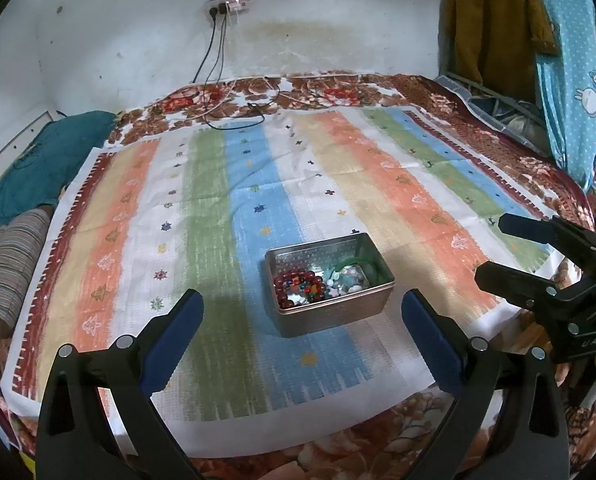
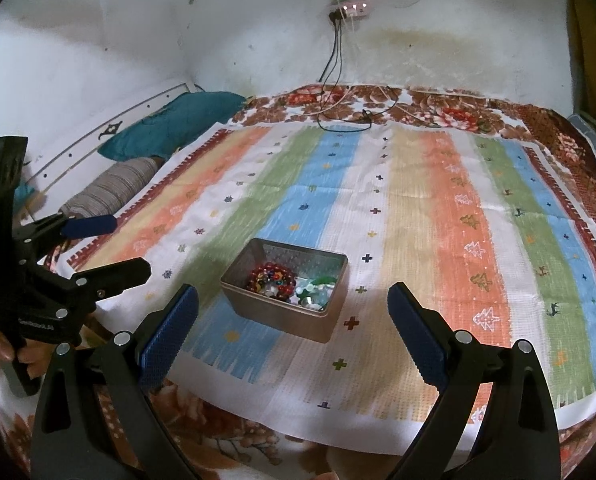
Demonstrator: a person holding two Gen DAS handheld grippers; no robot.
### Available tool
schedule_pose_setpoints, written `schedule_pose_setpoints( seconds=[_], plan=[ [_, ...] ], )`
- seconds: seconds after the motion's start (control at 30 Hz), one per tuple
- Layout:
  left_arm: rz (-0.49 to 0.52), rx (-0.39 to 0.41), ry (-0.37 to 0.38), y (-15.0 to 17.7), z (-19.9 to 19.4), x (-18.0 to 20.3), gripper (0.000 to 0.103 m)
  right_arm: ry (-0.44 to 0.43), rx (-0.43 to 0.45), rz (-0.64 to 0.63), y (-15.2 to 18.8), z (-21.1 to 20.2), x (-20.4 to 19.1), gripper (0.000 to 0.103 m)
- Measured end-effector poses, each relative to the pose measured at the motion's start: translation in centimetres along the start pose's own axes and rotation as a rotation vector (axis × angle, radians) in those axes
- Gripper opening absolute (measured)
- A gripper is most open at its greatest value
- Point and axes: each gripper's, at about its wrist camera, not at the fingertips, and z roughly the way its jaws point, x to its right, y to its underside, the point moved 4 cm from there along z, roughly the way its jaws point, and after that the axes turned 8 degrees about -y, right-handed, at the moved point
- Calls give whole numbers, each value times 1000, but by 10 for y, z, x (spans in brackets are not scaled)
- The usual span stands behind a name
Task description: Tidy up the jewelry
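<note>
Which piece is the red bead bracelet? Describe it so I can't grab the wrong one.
Find the striped cloth on the bed, then the open metal tin on its blue stripe. The red bead bracelet lies in the tin's left half: a ring of dark red round beads, unlike the pale stones beside it.

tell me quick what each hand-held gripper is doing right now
left hand-held gripper: open, holding nothing
right hand-held gripper: open, holding nothing

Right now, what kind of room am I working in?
Most likely a bedroom at home: the jewelry tin sits on a striped cloth spread over a floral blanket on a bed, with pillows at the head and clothes hanging against the wall.
</note>
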Motion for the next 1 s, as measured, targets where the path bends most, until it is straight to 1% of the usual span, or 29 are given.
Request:
schedule_pose_setpoints(
  seconds=[0.37, 1.0],
  plan=[
    [4, -1, 17, 0, -3, 5, 97, 0, -11, -5, 2, 2, -1, 96],
    [0, -12, 18, 0, -1, 7, 97, -9, -12, -7, 3, 4, 0, 96]
  ],
)
